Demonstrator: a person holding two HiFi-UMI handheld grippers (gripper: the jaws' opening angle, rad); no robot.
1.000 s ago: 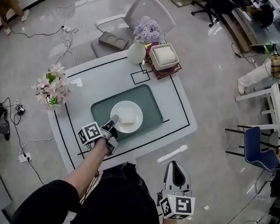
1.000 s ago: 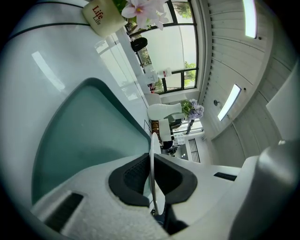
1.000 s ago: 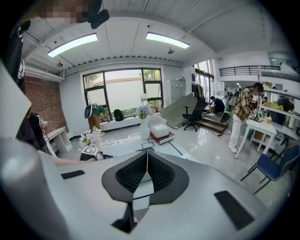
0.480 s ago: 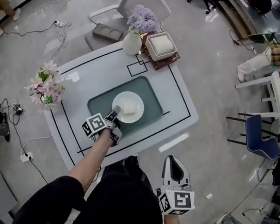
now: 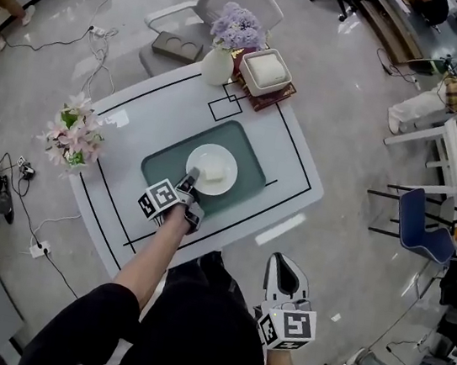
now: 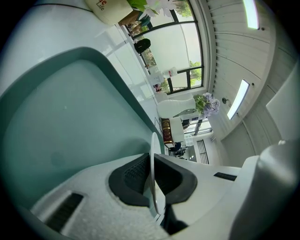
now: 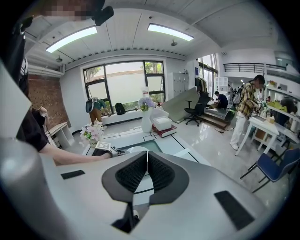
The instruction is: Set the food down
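"Where's the food?"

"A pale block (image 5: 211,173) on the white plate (image 5: 226,158), which lies over the teal mat (image 5: 250,165) in the middle of the counter (image 5: 290,182)."

"And the tongs?"

"The left tongs (image 5: 187,186) are clamped on the plate's near rim. The right tongs (image 7: 147,171) are closed with nothing between them, held low and well away from the counter."

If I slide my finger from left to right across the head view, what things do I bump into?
Pink flowers → white plate → right tool → blue chair.
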